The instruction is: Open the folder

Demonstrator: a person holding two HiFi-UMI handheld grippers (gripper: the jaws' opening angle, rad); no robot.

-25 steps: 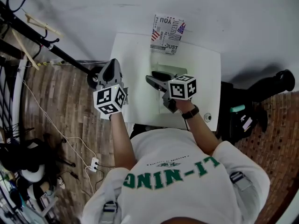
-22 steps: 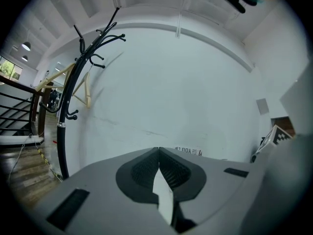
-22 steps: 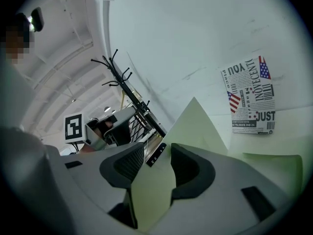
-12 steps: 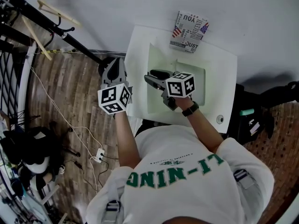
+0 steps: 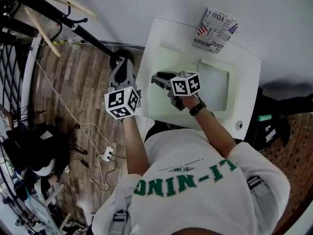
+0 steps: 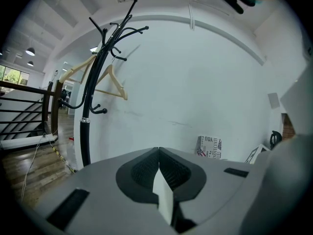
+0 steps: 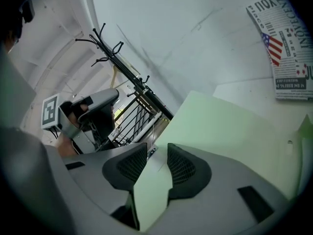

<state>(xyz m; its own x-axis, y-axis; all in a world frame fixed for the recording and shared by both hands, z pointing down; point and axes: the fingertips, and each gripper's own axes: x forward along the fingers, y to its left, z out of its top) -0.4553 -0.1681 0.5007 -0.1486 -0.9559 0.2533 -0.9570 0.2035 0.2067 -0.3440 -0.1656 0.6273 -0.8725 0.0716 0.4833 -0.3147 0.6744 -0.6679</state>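
Note:
A pale green folder (image 5: 161,99) lies on the white table (image 5: 247,65). My right gripper (image 5: 157,77) is low over the folder's left part. In the right gripper view its jaws (image 7: 156,148) stand apart, have just been closing, and a green edge of the folder (image 7: 230,131) runs between them without the pads pressing on it. My left gripper (image 5: 122,71) hangs off the table's left side, above the wooden floor. Its pads (image 6: 159,151) meet, with nothing held. The right gripper view also shows the left gripper (image 7: 93,106) at the left.
A printed booklet (image 5: 215,29) lies at the table's far edge, against the white wall. A black coat stand (image 5: 63,26) with wooden hangers rises left of the table, its base near my left gripper. Cables and a power strip (image 5: 108,153) lie on the floor.
Both grippers have shifted left relative to the table and sunk. The right one now sits nearer the folder's left edge; the left one has gone from the table's edge to beside it.

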